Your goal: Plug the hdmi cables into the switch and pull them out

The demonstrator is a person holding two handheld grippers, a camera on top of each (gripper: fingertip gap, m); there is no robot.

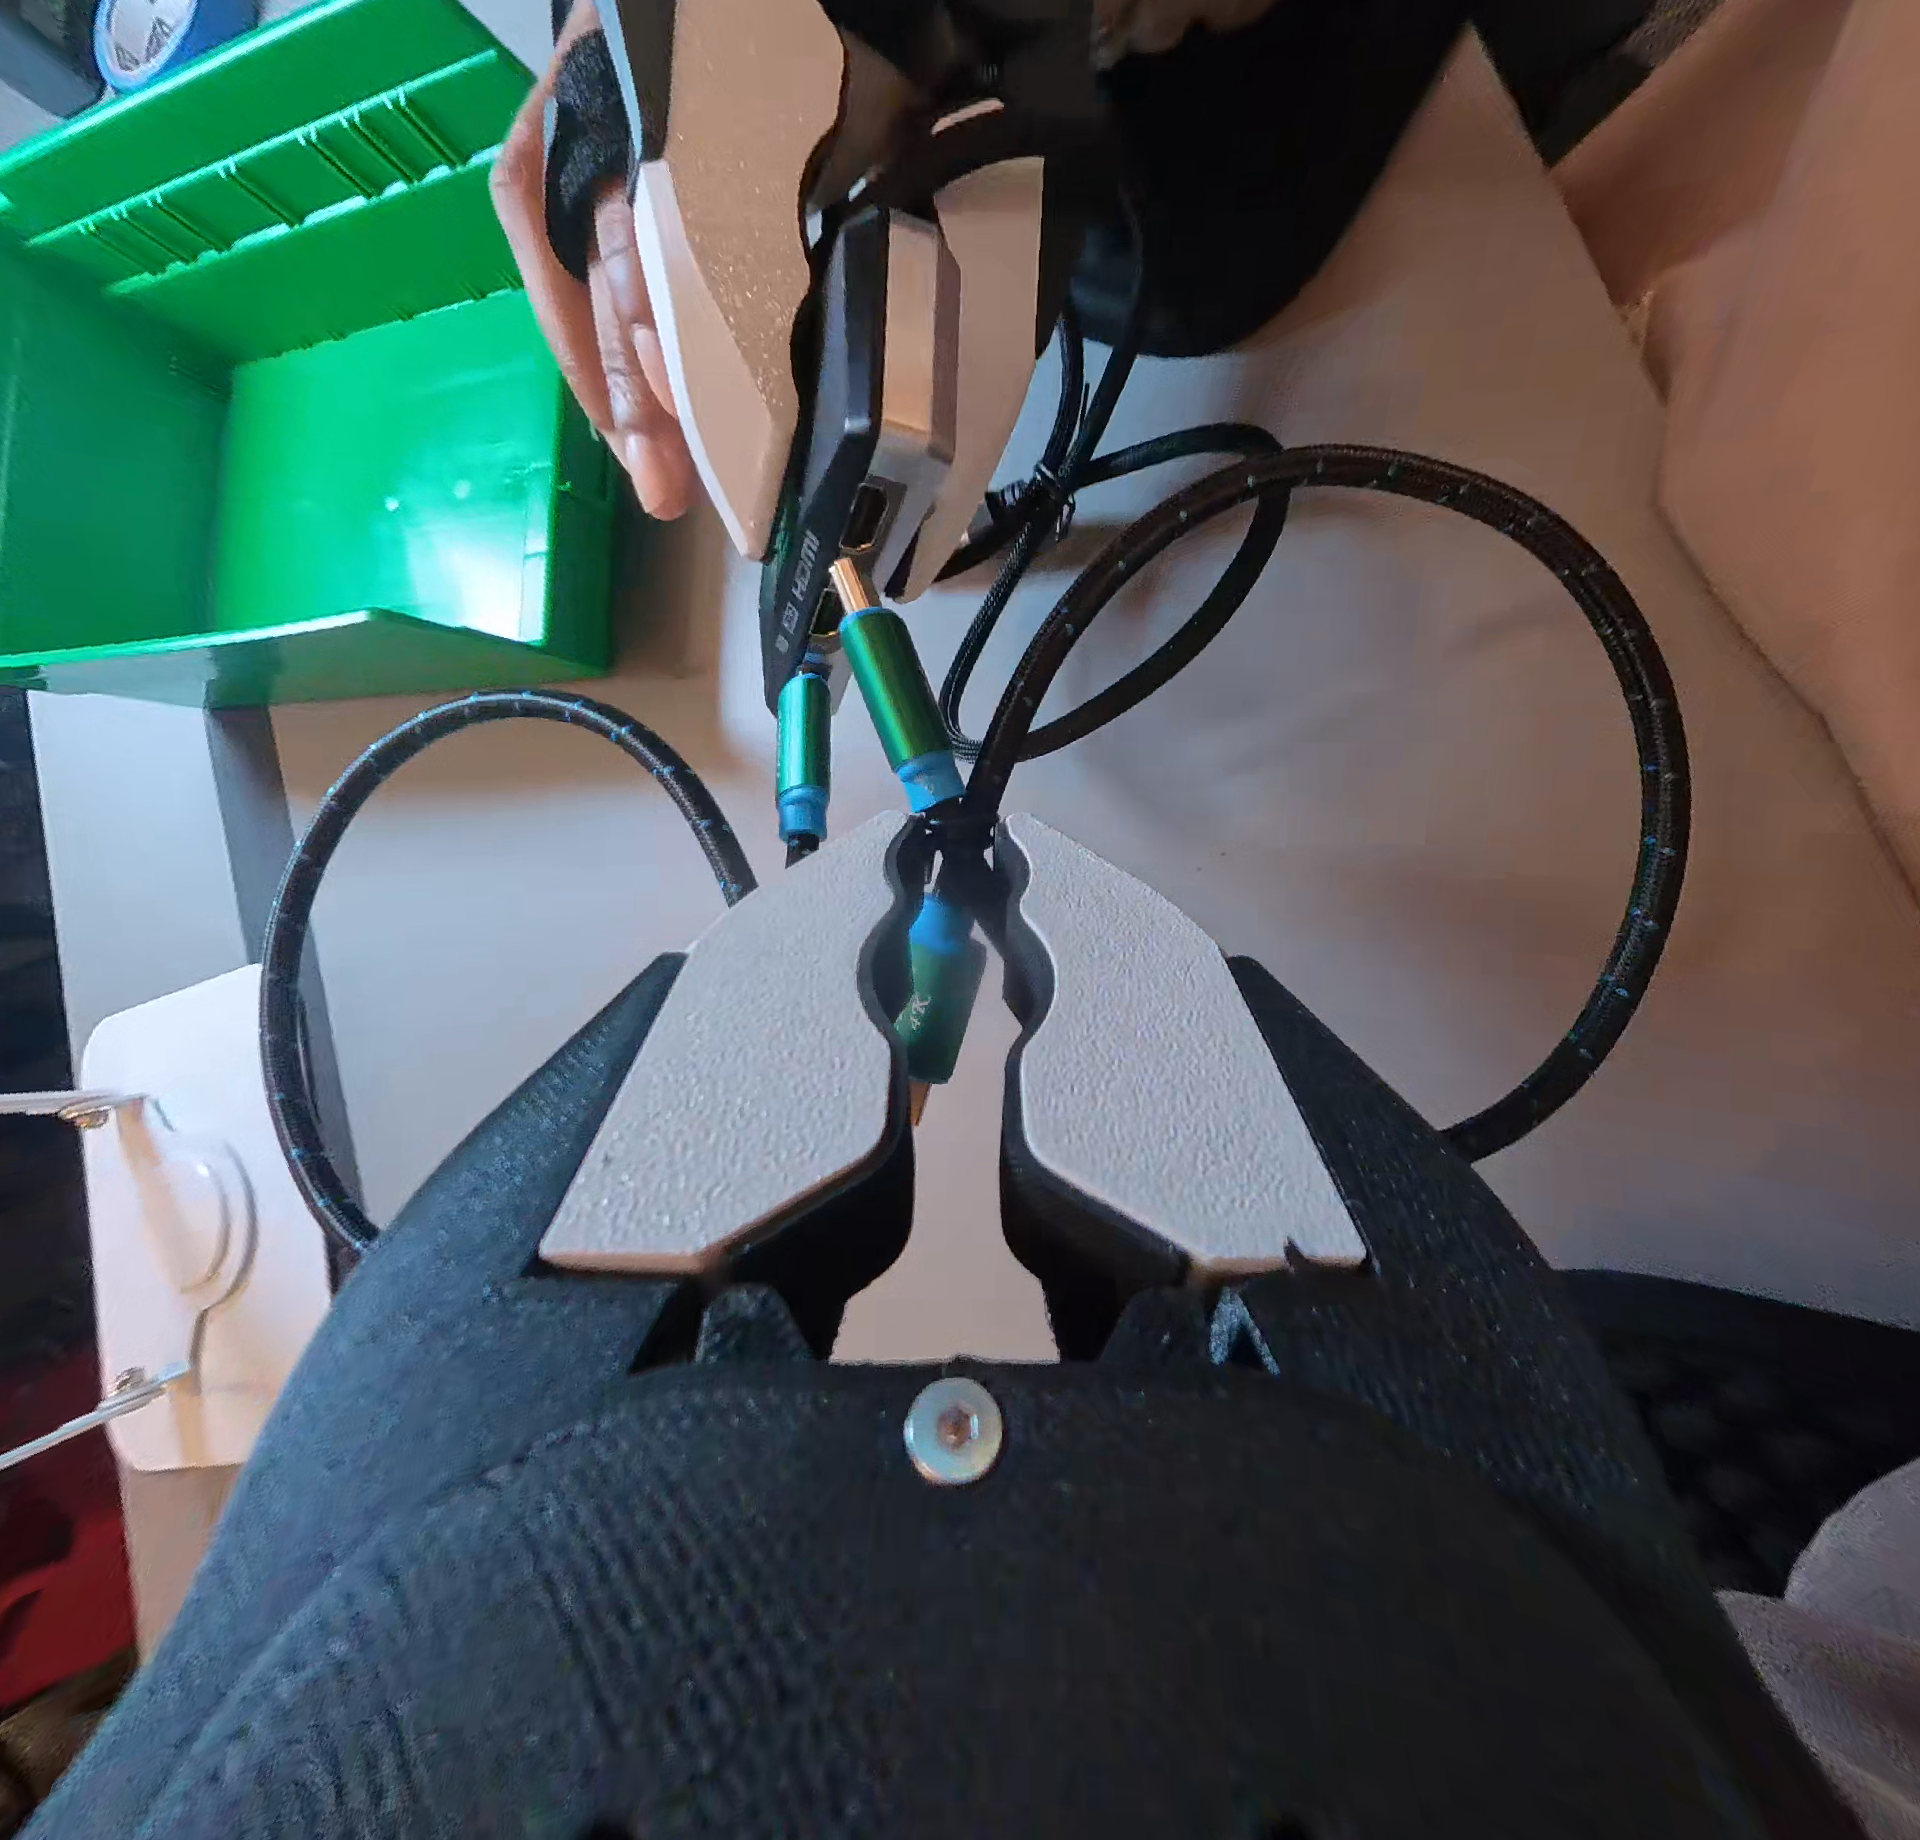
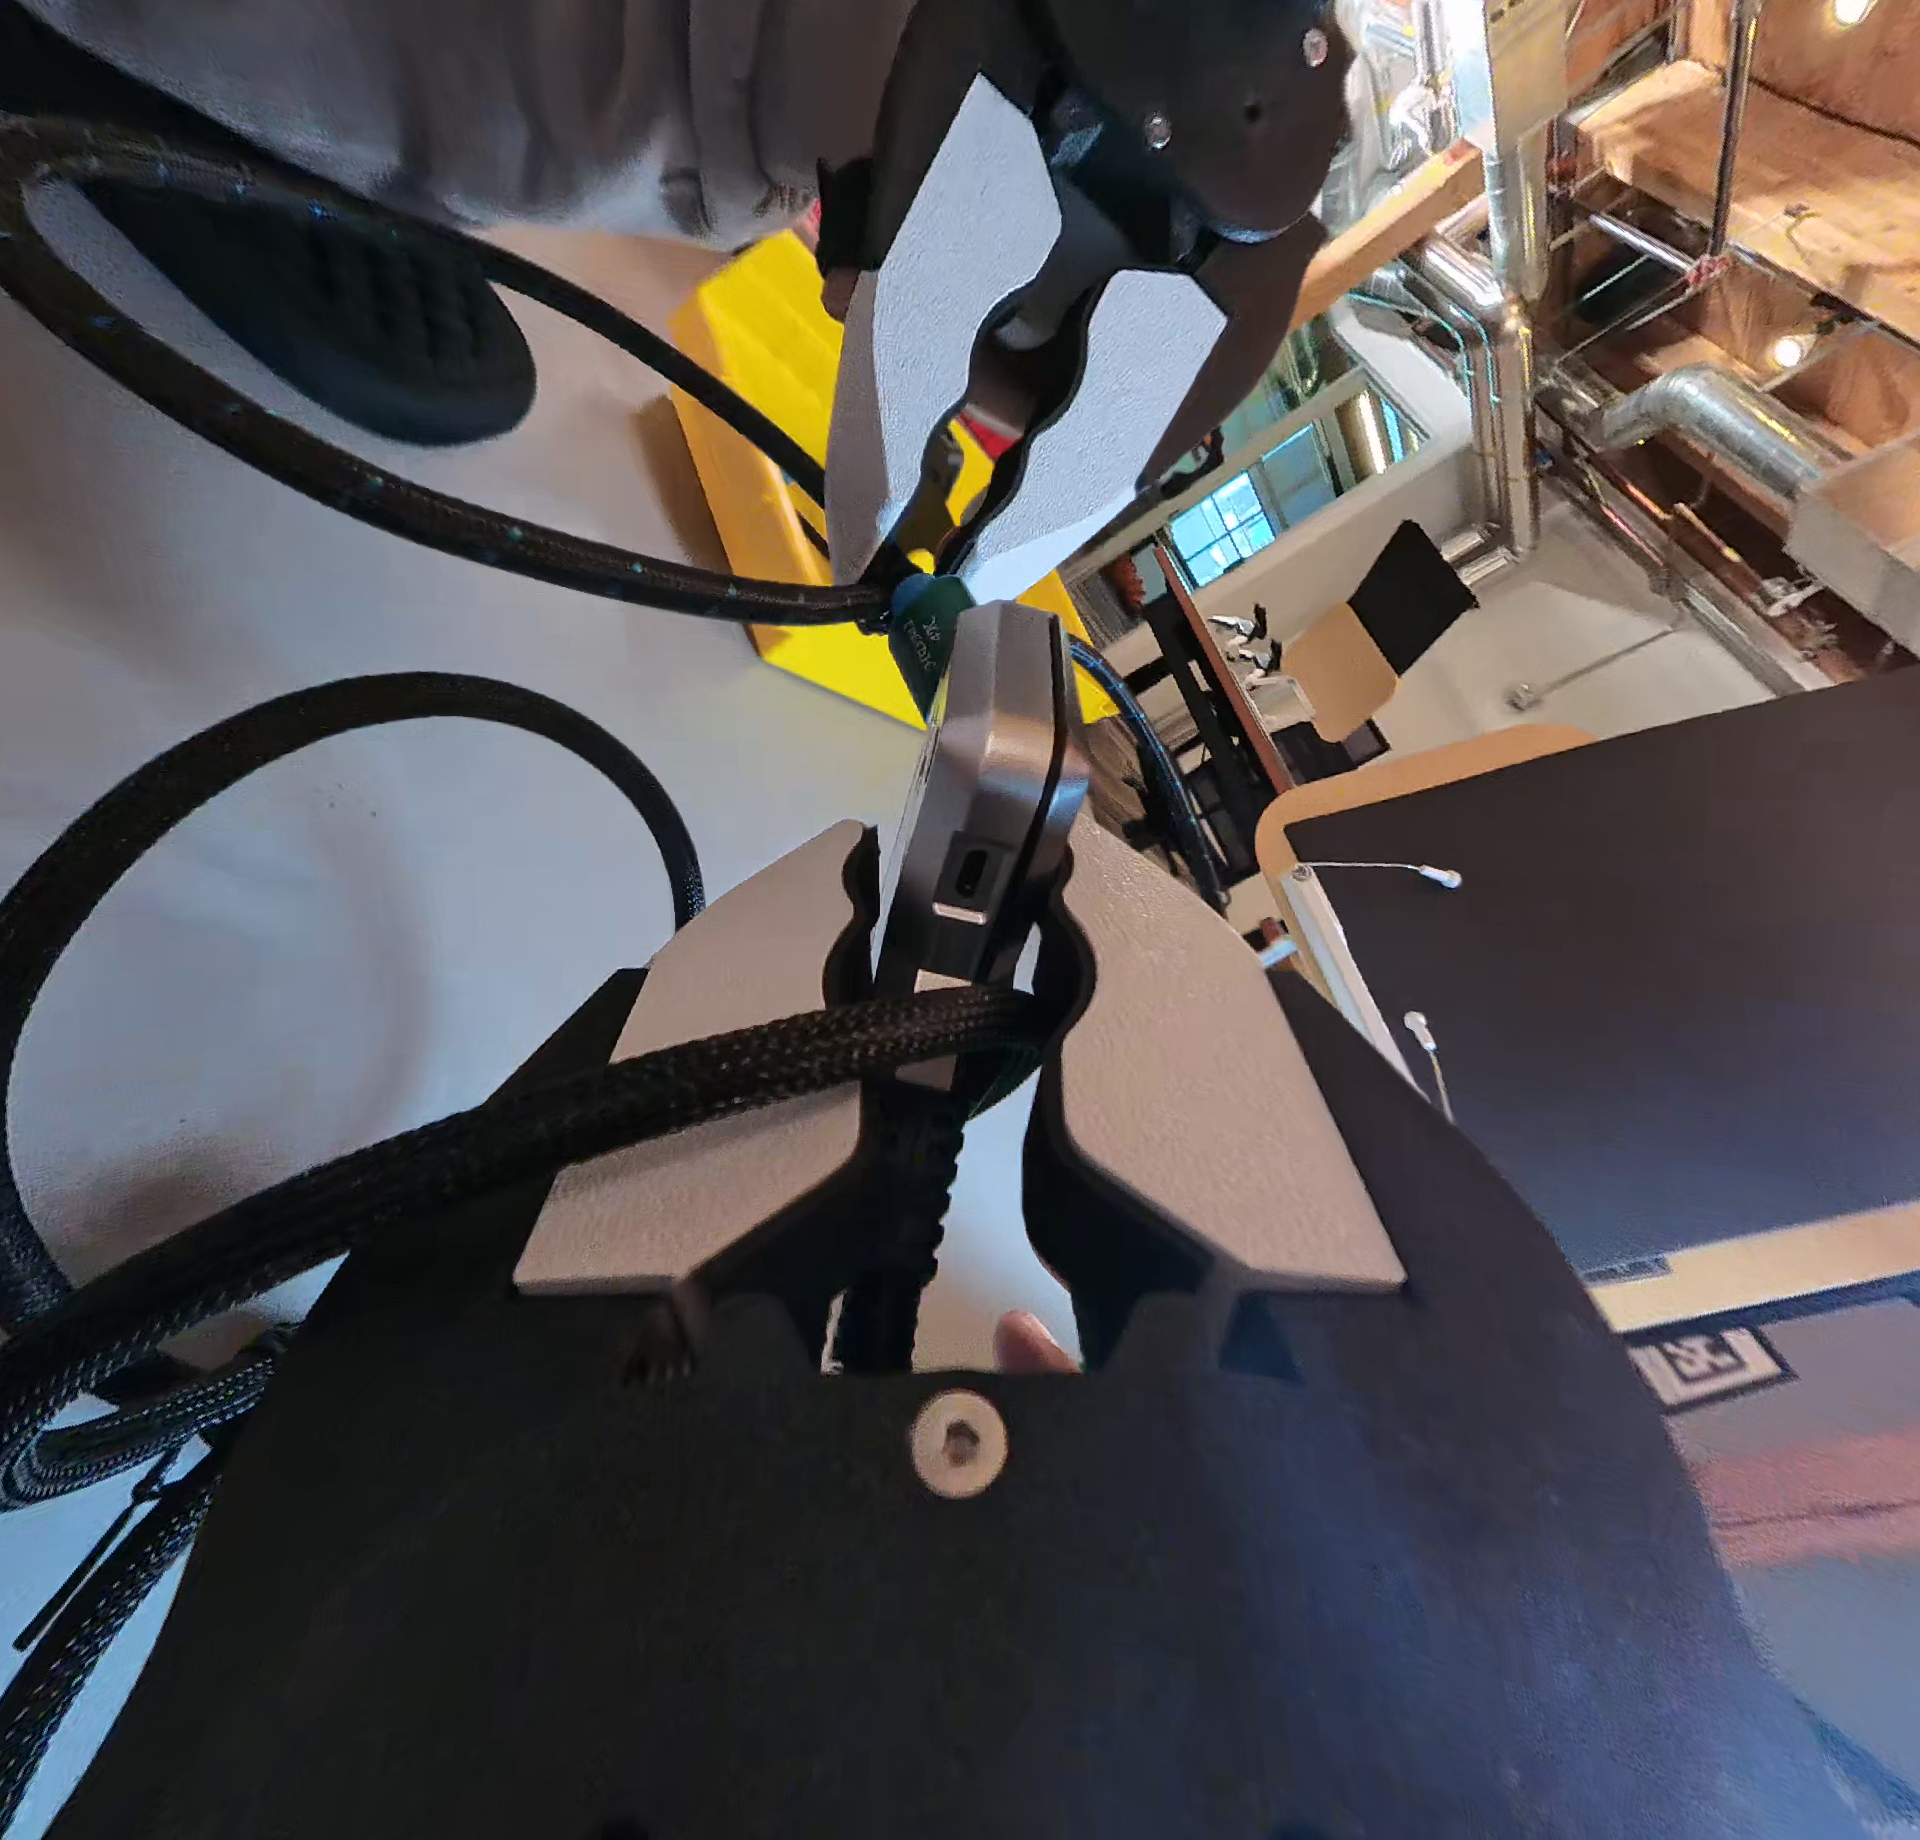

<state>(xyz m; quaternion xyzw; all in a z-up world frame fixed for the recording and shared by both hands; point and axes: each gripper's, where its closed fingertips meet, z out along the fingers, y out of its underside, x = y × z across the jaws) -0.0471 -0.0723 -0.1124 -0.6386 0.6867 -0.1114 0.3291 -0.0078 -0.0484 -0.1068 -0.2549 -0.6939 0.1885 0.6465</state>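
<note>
Plug (image 1: 902,710) mid-frame, light, rigid | my left gripper (image 1: 951,840) pinches its stiff braided cable (image 1: 1558,647) behind the collar | right gripper (image 2: 961,943) clamps slick metal switch (image 2: 992,751).

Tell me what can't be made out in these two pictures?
- Left wrist view: whether the gold tip of the middle green plug touches the switch; too small.
- Left wrist view: the left gripper covers part of another green plug.
- Right wrist view: the right gripper and a braided cable hide the switch's lower end.
- Both views: cable loops are cut off.
</note>
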